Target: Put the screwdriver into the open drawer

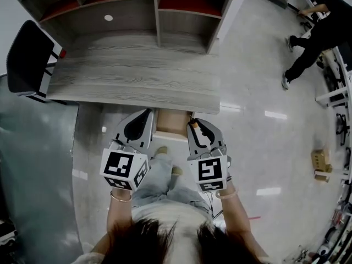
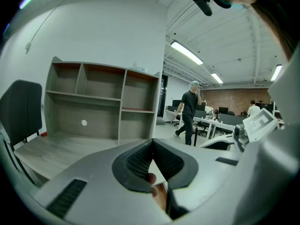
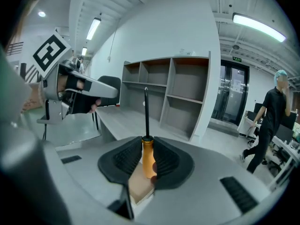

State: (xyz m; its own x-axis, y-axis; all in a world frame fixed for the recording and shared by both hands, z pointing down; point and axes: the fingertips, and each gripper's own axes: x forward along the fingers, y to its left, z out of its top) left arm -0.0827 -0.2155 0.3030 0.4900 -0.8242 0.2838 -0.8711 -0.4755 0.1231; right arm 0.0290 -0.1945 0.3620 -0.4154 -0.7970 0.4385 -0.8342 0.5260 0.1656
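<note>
Left claw (image 2: 152, 143) is pinched fully together with nothing in it, hovering by the left edge of the open drawer (image 1: 171, 124) under the table (image 1: 132, 78). Over on the right, the right claw (image 3: 149, 146) is clamped on the screwdriver (image 3: 148, 159) by its orange handle, with the dark shaft pointing forward, just over the drawer's right side.

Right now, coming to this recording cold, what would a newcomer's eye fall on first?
First, the orange-handled screwdriver clamped in the right tongs, its dark shaft pointing toward the shelf unit on the desk. Next, in the head view, the open drawer under the desk's front edge, showing pale wood between the two grippers. The left tongs are shut on nothing.
</note>
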